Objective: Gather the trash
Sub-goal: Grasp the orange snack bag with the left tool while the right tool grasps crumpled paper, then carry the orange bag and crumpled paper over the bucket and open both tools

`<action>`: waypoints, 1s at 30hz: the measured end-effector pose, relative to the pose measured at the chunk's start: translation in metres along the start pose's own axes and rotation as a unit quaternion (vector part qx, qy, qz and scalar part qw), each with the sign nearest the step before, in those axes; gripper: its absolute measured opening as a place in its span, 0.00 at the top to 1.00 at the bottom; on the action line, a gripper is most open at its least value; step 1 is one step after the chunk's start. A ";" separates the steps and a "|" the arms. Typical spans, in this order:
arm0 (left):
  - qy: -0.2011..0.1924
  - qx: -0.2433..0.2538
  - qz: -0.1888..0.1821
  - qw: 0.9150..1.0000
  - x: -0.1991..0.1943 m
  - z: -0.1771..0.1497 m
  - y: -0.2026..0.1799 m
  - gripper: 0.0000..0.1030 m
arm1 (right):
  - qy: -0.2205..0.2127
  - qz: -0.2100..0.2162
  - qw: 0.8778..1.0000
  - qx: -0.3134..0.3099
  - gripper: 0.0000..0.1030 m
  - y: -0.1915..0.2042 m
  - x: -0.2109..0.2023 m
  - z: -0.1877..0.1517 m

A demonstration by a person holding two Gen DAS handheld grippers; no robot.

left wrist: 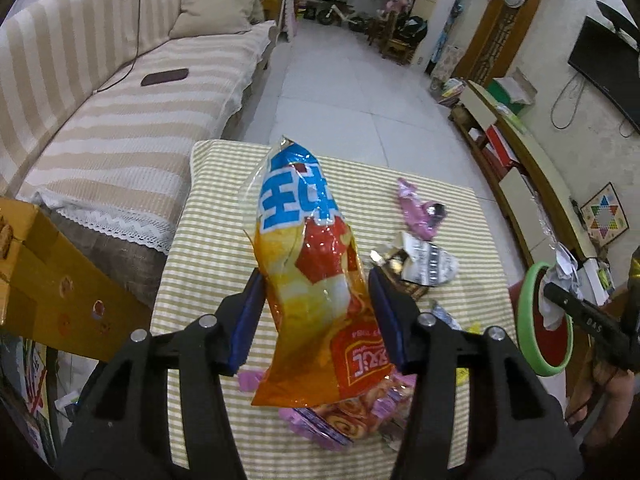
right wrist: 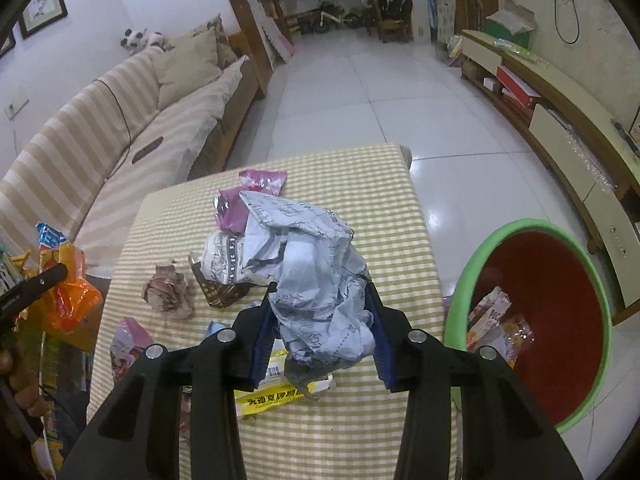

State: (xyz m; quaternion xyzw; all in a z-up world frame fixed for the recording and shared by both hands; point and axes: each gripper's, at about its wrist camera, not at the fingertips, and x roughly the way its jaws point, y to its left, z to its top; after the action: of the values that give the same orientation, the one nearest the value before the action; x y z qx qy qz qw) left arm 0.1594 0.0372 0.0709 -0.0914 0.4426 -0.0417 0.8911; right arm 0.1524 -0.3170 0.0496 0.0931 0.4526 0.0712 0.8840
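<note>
Left wrist view: your left gripper (left wrist: 316, 284) is clamped on an orange-and-blue chip bag (left wrist: 308, 264) with large white Chinese characters, held above the striped tablecloth (left wrist: 208, 208). Your right gripper (right wrist: 320, 300) grasps a crumpled printed paper wad (right wrist: 316, 264), also lifted over the table. Under it lies a yellow packet (right wrist: 266, 400) with a barcode. Pink wrappers (right wrist: 248, 196) sit further back. Striped sofa (right wrist: 100, 152) left, white tile floor (right wrist: 380, 80) beyond. Green-rimmed red bin (right wrist: 576, 340) just right of the table holds wrappers, one reading "POC".
</note>
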 end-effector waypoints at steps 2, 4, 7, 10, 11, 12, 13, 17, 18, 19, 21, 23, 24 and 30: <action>-0.002 0.004 -0.003 1.000 -0.005 -0.001 -0.006 0.51 | -0.006 0.002 1.000 0.003 0.61 -0.002 -0.009 -0.001; -0.004 0.012 -0.006 1.000 -0.009 -0.002 -0.015 0.51 | -0.012 0.003 1.000 0.006 0.61 -0.005 -0.016 -0.002; -0.007 0.026 -0.013 1.000 -0.014 -0.003 -0.031 0.51 | -0.021 0.005 1.000 0.012 0.61 -0.011 -0.026 -0.004; -0.008 0.041 -0.022 0.999 -0.014 -0.002 -0.049 0.51 | -0.028 0.002 0.999 0.020 0.61 -0.022 -0.036 -0.004; -0.008 0.046 -0.026 0.999 -0.013 -0.002 -0.057 0.51 | -0.031 0.000 0.999 0.023 0.61 -0.027 -0.039 -0.005; -0.007 0.052 -0.030 0.998 -0.012 -0.003 -0.065 0.51 | -0.033 -0.002 0.999 0.026 0.61 -0.032 -0.042 -0.005; -0.006 0.056 -0.033 0.998 -0.011 -0.003 -0.072 0.51 | -0.035 -0.006 0.999 0.029 0.61 -0.039 -0.045 -0.006; 0.001 0.080 -0.054 0.995 -0.002 -0.005 -0.108 0.51 | -0.046 -0.017 0.998 0.050 0.61 -0.068 -0.057 -0.007; 0.004 0.088 -0.062 0.994 0.001 -0.005 -0.120 0.51 | -0.048 -0.020 0.997 0.056 0.61 -0.075 -0.059 -0.007; 0.006 0.094 -0.068 0.993 0.002 -0.005 -0.129 0.51 | -0.051 -0.023 0.996 0.064 0.61 -0.084 -0.062 -0.007; 0.011 0.110 -0.084 0.990 0.008 -0.005 -0.154 0.51 | -0.057 -0.030 0.995 0.076 0.61 -0.102 -0.068 -0.008; 0.015 0.124 -0.101 0.987 0.013 -0.005 -0.177 0.51 | -0.061 -0.037 0.994 0.085 0.61 -0.117 -0.073 -0.009; 0.017 0.128 -0.106 0.986 0.015 -0.006 -0.184 0.51 | -0.062 -0.041 0.993 0.090 0.61 -0.124 -0.075 -0.010; 0.033 0.173 -0.147 0.973 0.035 -0.012 -0.258 0.51 | -0.065 -0.064 0.989 0.120 0.61 -0.176 -0.084 -0.018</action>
State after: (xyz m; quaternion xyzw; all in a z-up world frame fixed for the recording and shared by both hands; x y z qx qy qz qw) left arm 0.1727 -0.2227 0.0886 0.0015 0.4401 -0.2506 0.8623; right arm 0.0969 -0.5037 0.0651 0.1734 0.4044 -0.0463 0.8968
